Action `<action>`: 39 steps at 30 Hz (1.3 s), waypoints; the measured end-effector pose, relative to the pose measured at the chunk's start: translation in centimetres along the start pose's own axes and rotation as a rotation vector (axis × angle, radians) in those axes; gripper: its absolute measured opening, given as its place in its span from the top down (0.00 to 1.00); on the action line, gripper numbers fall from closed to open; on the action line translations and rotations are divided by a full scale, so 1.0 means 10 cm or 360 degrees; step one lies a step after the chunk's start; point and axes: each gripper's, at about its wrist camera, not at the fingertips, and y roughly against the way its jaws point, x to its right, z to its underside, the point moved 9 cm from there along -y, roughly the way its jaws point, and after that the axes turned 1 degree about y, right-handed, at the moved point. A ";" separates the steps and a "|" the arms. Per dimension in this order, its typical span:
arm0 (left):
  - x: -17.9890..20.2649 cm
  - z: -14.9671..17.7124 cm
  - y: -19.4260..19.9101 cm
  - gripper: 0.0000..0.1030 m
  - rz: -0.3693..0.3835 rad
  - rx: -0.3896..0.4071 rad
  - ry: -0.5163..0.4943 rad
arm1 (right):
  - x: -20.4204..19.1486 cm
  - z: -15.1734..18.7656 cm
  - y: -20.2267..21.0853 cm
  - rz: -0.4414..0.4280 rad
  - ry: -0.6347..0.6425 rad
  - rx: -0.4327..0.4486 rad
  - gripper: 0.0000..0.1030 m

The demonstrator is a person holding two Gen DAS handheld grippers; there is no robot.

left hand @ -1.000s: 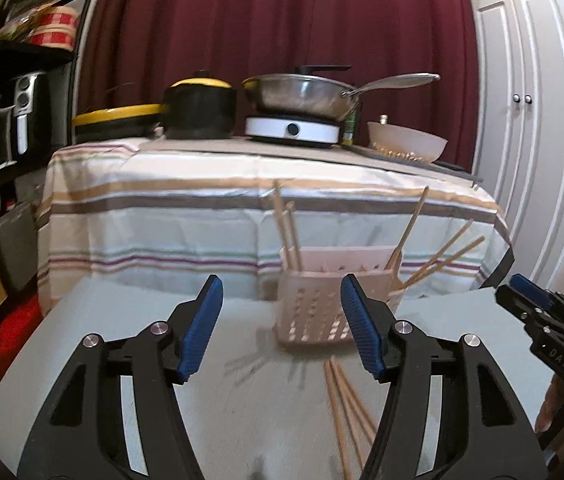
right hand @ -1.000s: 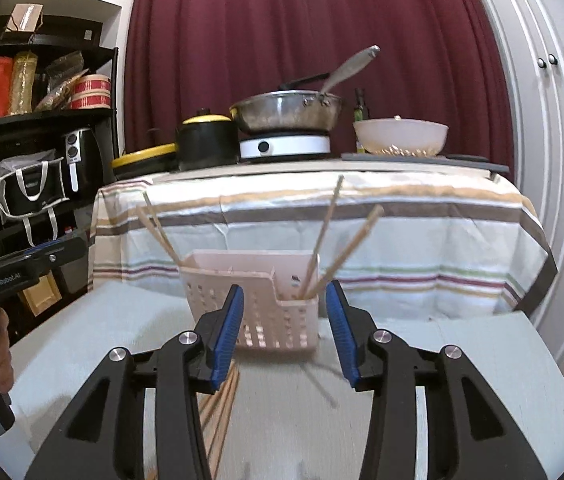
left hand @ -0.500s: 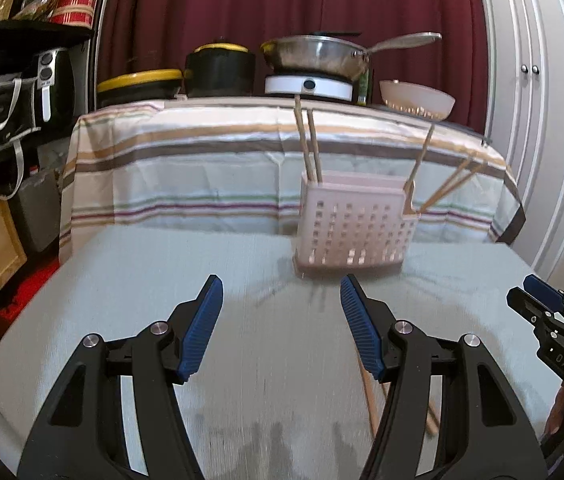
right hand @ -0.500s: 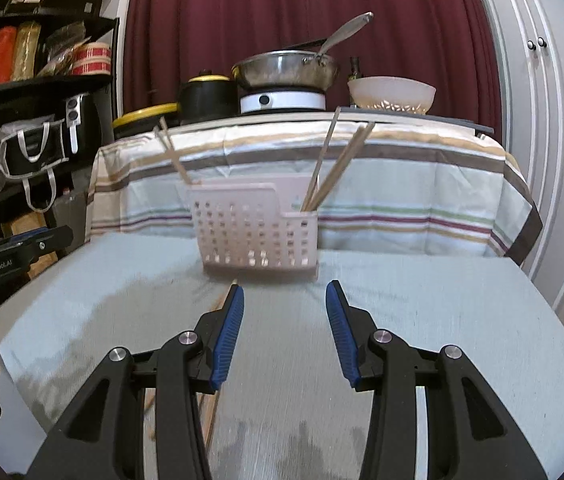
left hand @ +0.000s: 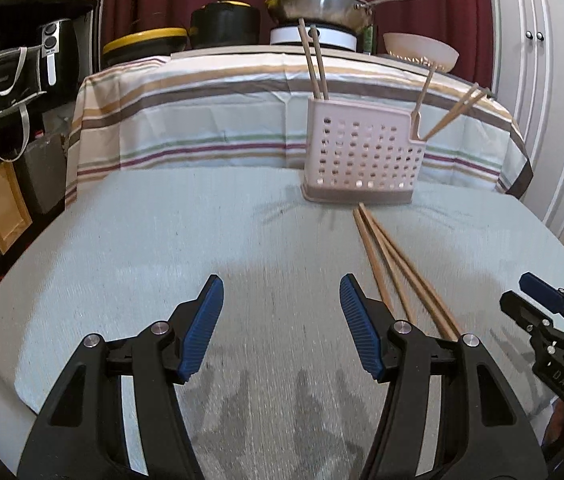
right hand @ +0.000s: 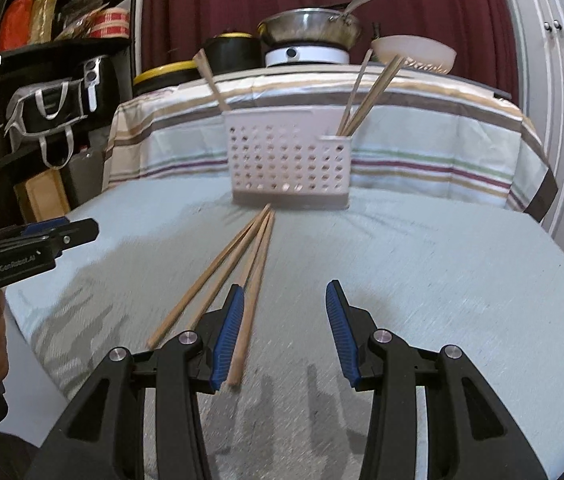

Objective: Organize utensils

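Observation:
A pale pink perforated utensil holder (left hand: pixel 361 152) stands at the far side of the grey-clothed table (left hand: pixel 162 248). Chopsticks stand upright in its left and right compartments. Several loose wooden chopsticks (left hand: pixel 393 268) lie on the cloth in front of it, fanning towards me. My left gripper (left hand: pixel 282 328) is open and empty, to the left of the loose chopsticks. My right gripper (right hand: pixel 285 332) is open and empty, with its left finger (right hand: pixel 228 336) right beside the near ends of the chopsticks (right hand: pixel 242 264). The holder also shows in the right wrist view (right hand: pixel 289 160).
Behind stands a striped-cloth table (left hand: pixel 222 112) with a pan (left hand: pixel 321 4), black pots (left hand: pixel 224 20) and a white bowl (left hand: pixel 421 50). Dark shelves with bags (left hand: pixel 6 80) stand at left. White cupboard doors (left hand: pixel 541 80) stand at right.
Both grippers have pulled back and risen from the holder, so it looks farther away. The loose chopsticks are now in full view on the cloth. Both grippers stay open.

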 end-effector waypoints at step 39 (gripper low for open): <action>0.72 0.45 -0.20 0.43 0.0201 -0.0187 -0.0167 | 0.23 0.38 -0.19 0.0019 -0.0088 -0.0213 0.93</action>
